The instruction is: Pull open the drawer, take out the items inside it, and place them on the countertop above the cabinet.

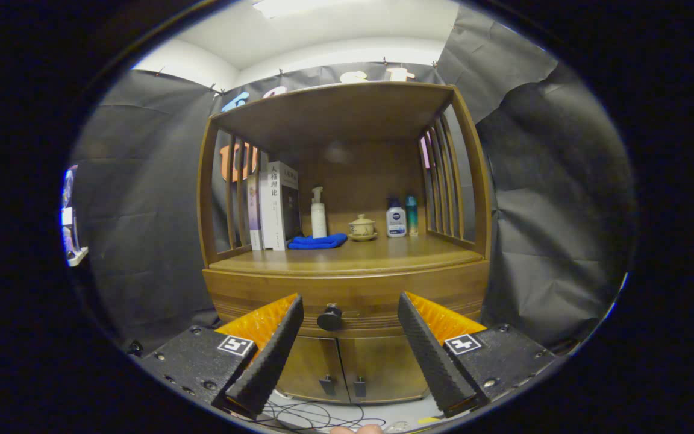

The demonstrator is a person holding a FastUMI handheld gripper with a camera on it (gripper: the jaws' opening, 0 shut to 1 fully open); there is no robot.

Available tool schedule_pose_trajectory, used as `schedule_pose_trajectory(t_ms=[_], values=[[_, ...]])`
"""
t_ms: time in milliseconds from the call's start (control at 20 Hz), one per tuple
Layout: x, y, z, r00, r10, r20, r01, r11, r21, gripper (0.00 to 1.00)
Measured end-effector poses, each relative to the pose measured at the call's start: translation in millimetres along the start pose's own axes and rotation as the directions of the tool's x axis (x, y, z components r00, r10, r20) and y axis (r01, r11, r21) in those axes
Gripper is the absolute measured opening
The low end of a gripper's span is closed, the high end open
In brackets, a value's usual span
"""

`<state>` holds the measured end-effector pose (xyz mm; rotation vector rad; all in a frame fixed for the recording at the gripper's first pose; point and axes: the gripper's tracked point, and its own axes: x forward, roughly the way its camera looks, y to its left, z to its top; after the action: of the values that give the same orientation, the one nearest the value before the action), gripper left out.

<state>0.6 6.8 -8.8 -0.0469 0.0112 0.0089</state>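
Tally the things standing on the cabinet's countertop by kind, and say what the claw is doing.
Books: 3
Pump bottle: 1
Other bottles: 2
Blue cloth: 1
Lidded teacup on saucer: 1
Total: 8
The claw is open, the drawer knob just ahead between its fingers, not touched.

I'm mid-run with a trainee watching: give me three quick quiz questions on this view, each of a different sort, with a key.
1. True or false: the drawer is already pulled open.
2. The gripper fingers are: A) shut on the knob, B) open, knob between and ahead of them, C) holding the blue cloth.
3. Fill in: the lidded cup stands between the pump bottle and the ____ bottle.

Key: 1 false; 2 B; 3 white.
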Motion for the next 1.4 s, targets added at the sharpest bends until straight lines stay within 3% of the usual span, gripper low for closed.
schedule_pose_trajectory(t_ms=[550, 850, 1300, 1400], values=[[10, -5, -13, 1.0, -0.013, -0.029, 0.013, 1.0, 0.003, 1.0], [53, 13, -39, 0.998, -0.021, -0.066, 0.021, 1.0, 0.011, 1.0], [125, 28, -73, 0.99, -0.055, -0.126, 0.042, 0.993, -0.106, 1.0], [130, 28, -81, 0.988, -0.066, -0.14, 0.048, 0.991, -0.128, 0.93]])
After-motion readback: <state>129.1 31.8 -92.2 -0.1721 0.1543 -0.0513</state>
